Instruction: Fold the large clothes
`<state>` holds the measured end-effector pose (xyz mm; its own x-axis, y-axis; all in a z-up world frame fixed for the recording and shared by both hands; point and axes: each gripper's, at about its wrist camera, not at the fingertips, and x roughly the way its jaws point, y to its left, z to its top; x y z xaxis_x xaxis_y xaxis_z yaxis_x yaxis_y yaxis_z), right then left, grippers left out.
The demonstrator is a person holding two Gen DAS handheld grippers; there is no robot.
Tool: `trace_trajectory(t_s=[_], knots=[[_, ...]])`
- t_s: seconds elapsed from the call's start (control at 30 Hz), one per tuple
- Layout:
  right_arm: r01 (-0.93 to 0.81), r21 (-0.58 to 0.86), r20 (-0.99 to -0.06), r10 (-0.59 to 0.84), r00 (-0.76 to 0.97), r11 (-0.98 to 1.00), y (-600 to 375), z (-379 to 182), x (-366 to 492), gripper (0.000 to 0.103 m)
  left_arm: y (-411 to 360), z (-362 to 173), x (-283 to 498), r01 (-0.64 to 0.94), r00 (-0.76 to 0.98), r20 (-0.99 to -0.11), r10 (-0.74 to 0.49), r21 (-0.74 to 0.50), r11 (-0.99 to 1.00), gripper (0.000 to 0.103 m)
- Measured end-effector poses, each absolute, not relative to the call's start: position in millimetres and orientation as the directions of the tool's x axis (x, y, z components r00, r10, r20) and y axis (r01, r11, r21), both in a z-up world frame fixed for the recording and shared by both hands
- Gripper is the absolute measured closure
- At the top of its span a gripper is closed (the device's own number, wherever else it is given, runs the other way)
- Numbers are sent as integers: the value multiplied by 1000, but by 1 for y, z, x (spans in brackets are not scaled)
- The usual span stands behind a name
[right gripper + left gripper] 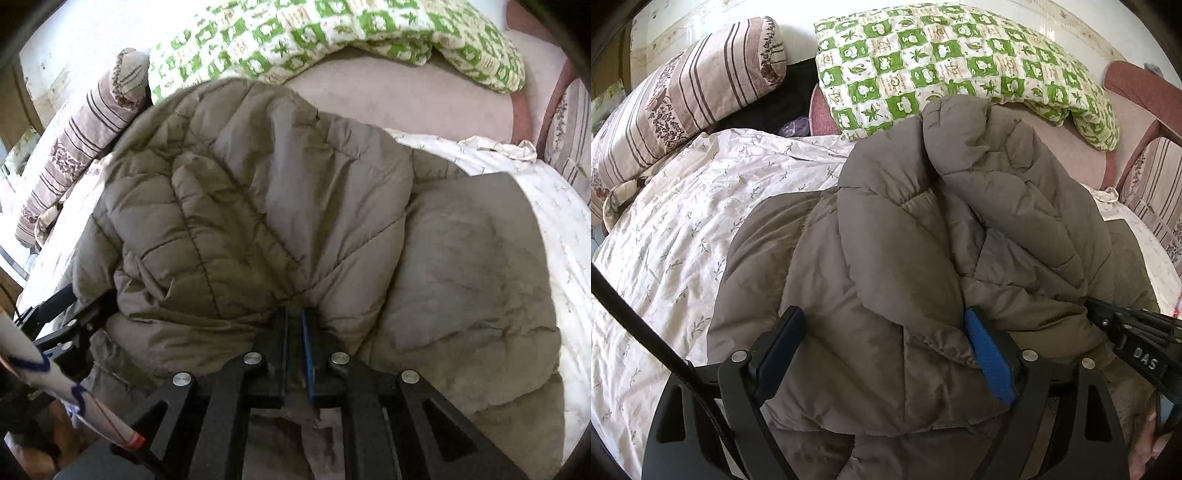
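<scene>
While the puffy grey-brown jacket (905,236) lies heaped on the bed, over the pale leaf-print sheet (683,229), the fold is only partly made: one padded section is doubled over the body and bulges high, and a flatter panel spreads off to the right in the right wrist view. The right gripper (295,317) has its fingers pressed together on a pinch of the jacket's fabric near the lower middle, the cloth puckering around the tips. The left gripper (884,319) stands wide apart, its fingers resting on either side of a thick ridge of quilting without squeezing it; I judge it to be steadying or about to take hold.

To do this step well, the right gripper should carry its pinched edge across in one smooth, low sweep so the slippery padding does not slide off the pile. Its hold is thin, so a hard tug could pull it free. The left gripper would do best to close on a firm seam, not loose filling, or else press the heap flat to keep the crease in place. Air trapped in the quilting will likely make the fold spring back, so pressing down after laying it seems wise. The green checked quilt (960,59) and striped pillow (683,96) sit beyond, well clear.
</scene>
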<state>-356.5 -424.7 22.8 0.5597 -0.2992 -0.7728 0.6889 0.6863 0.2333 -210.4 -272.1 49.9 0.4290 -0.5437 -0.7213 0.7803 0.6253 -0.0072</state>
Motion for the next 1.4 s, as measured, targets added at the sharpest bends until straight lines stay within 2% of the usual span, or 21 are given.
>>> trace_trajectory(t_s=[0.17, 0.23, 0.4, 0.67, 0.77, 0.9, 1.03, 1.13, 1.4], knots=[[685, 245, -753, -311, 580, 686, -413, 36, -366, 89, -271, 53, -213, 782, 433, -712, -553, -8, 623, 16], [680, 255, -741, -313, 594, 687, -409, 42, -369, 82, -271, 54, -213, 783, 433, -711, -554, -8, 622, 16], [655, 267, -711, -314, 629, 707, -394, 52, -366, 81, -268, 59, -213, 778, 437, -701, -564, -21, 628, 16], [655, 253, -754, -279, 595, 712, -391, 23, -353, 79, -272, 57, -221, 796, 431, -699, -570, -3, 605, 16], [651, 263, -757, -266, 597, 712, -393, 26, -354, 78, -275, 51, -222, 794, 441, -711, -548, 25, 607, 16], [644, 278, -743, -265, 614, 712, -393, 36, -361, 77, -271, 57, -221, 793, 429, -706, -563, -4, 609, 16], [649, 314, -705, -288, 649, 693, -395, 51, -375, 75, -265, 72, -223, 793, 442, -667, -600, -22, 608, 16], [672, 271, -690, -348, 635, 689, -397, 63, -381, 69, -263, 80, -230, 805, 441, -635, -634, -32, 592, 16], [721, 253, -745, -346, 570, 645, -421, 35, -382, 68, -278, 55, -233, 814, 430, -702, -569, 29, 579, 16]])
